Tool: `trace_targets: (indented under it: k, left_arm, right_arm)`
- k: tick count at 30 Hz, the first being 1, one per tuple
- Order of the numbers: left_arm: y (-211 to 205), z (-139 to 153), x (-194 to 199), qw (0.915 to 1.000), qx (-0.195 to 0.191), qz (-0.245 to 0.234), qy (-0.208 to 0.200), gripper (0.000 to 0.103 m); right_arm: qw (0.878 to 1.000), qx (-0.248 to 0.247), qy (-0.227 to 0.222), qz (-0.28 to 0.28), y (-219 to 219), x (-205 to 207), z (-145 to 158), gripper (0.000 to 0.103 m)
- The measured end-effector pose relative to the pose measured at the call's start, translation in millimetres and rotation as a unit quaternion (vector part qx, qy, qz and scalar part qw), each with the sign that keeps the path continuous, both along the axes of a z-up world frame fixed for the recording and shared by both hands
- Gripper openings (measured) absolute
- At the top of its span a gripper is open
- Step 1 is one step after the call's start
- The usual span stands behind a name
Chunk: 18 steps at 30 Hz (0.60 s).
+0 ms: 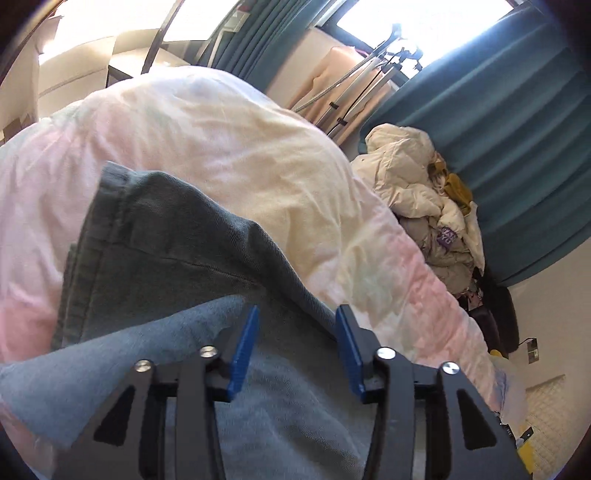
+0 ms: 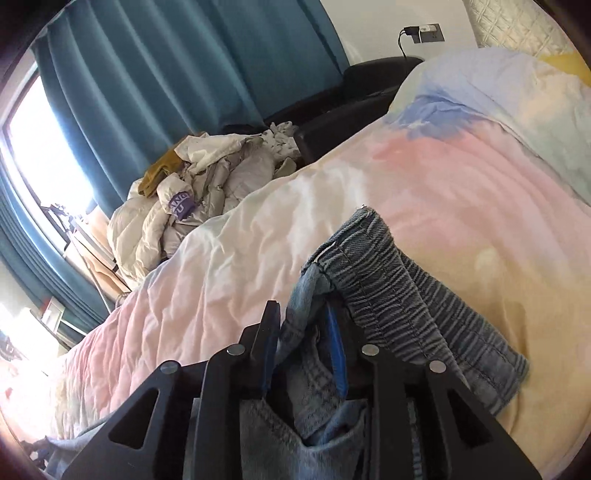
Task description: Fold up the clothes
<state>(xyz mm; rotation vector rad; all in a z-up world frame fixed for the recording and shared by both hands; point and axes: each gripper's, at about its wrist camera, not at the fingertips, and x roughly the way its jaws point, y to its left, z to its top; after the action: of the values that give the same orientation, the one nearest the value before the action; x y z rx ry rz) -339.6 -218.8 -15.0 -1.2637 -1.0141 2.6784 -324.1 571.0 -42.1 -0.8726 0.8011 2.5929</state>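
Blue denim trousers (image 1: 166, 240) lie on the pastel bed cover (image 1: 221, 129), a darker leg part folded over a paler one. My left gripper (image 1: 295, 332) hovers just over the denim, jaws wide apart, with no cloth pinched between its blue pads (image 1: 242, 350). In the right wrist view, the trousers' gathered elastic waistband (image 2: 388, 273) drapes over one finger of my right gripper (image 2: 301, 317). A bunch of paler denim sits loosely in the gap between its parted jaws. The cloth under both gripper bodies is hidden.
A heap of pale jackets and other clothes (image 2: 192, 192) lies off the bed's far side, in front of teal curtains (image 2: 166, 74). A dark piece of furniture (image 2: 369, 85) and a wall socket (image 2: 428, 31) stand by the pillow (image 2: 498, 85). A tripod (image 1: 369, 85) stands by the window.
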Motion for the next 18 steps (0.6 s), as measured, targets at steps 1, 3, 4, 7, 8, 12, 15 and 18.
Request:
trace_targets:
  k: [1,3,4,7,8,12,15,18]
  left_arm:
    - [-2.3,6.6,15.4,0.9999,0.01,0.0,0.011,0.052]
    - [-5.0,15.8,45.5,0.9991,0.034,-0.001,0.026,0.052]
    - [-4.9,13.7,59.7,0.9984,0.05,-0.005,0.026,0.052]
    - [-3.1,-0.7,96.7,0.9953,0.095,-0.015,0.015,0.052]
    - [-1.5,-10.3,105.8,0.9939,0.109,-0.015,0.006,0.052]
    - [-0.6,-55.8,129.1,0.9829,0.178,-0.003,-0.049,0.052]
    - [-0.3,-77.5,132.5,0.9758,0.207,0.013,-0.068,0.052]
    - [4.6,-91.8,123.9,0.9747,0.21,0.012,-0.075,0.052]
  right_arm:
    - [1.0,-0.004,0.005,-0.002,-0.2,10.9,4.7,0.032]
    - [1.0,-0.016,0.012,-0.004,-0.6,32.2,12.1,0.034]
    - [1.0,-0.022,0.013,-0.005,-0.7,42.5,14.6,0.037]
    - [0.999,-0.045,0.009,-0.01,-0.9,71.8,17.4,0.057]
    - [0.998,-0.057,0.009,-0.009,-0.5,80.9,16.8,0.064]
    - [0.994,-0.111,0.008,-0.009,-1.6,111.1,8.2,0.076]
    - [0.988,-0.155,-0.004,-0.014,-1.8,126.2,-8.0,0.076]
    - [0.979,-0.198,-0.037,-0.022,-1.4,129.3,-34.7,0.076]
